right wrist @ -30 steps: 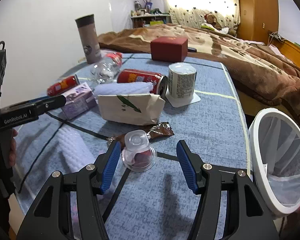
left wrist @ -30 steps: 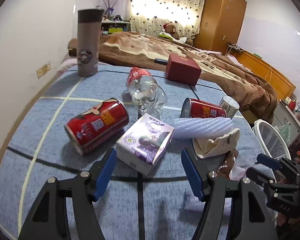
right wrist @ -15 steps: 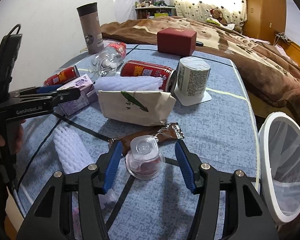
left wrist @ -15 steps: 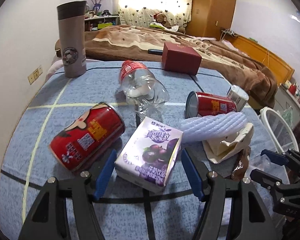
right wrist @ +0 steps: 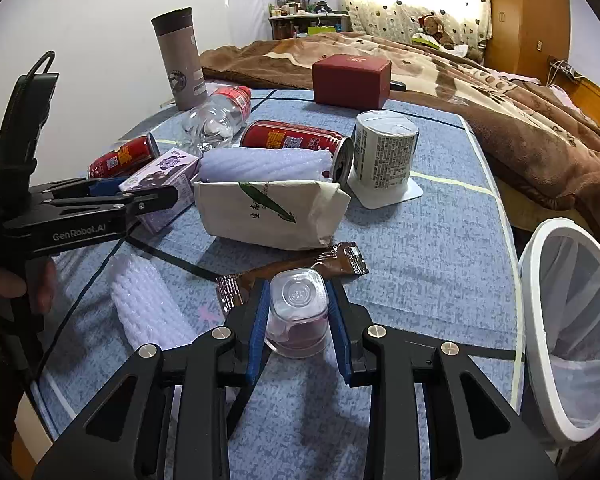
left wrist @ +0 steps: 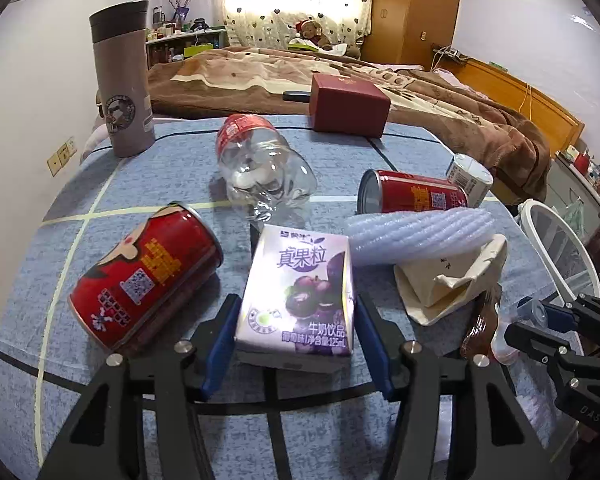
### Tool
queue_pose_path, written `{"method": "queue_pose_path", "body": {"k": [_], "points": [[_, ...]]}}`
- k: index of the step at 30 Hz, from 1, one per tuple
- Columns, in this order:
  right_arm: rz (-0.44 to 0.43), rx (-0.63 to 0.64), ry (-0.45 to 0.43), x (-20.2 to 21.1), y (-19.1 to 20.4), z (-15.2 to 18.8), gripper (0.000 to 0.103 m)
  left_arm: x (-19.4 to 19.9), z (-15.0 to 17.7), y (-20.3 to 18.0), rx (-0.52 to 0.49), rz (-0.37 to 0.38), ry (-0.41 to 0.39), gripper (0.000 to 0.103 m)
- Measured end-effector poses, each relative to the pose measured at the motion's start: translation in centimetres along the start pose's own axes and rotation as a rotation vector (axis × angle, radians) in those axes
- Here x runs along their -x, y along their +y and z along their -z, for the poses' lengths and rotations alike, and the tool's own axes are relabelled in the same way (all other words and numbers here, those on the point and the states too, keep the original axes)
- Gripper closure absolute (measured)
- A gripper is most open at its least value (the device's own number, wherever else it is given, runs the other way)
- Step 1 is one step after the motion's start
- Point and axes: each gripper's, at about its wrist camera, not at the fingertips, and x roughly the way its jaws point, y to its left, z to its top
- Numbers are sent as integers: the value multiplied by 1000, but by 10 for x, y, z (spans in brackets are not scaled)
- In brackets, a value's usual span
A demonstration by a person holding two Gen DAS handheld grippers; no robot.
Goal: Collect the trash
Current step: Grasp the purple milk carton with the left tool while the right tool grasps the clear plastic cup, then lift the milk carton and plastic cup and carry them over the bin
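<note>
Right wrist view: right tool is clamped on clear cup; left tool brackets milk carton, closure uncertain. Transfer to mesh bin is judged next.

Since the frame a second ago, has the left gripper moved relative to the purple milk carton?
Yes. The left gripper has advanced toward the bed end of the table; the purple milk carton now sits between its blue fingers, jaws still open around it.
</note>
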Motion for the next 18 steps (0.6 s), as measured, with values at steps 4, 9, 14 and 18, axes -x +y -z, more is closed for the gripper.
{"method": "queue_pose_path", "body": {"k": [4, 9, 14, 18], "points": [[-7, -6, -4, 0, -1, 0, 73, 0, -1, -1, 7, -2, -3, 45], [-11, -14, -18, 3, -2, 1, 73, 2, 1, -3, 7, -4, -10, 45], [-13, -15, -25, 4, -2, 0, 73, 7, 3, -4, 19, -7, -22, 45], [-14, -16, -35, 5, -3, 0, 73, 13, 5, -5, 27, -7, -33, 45]]}}
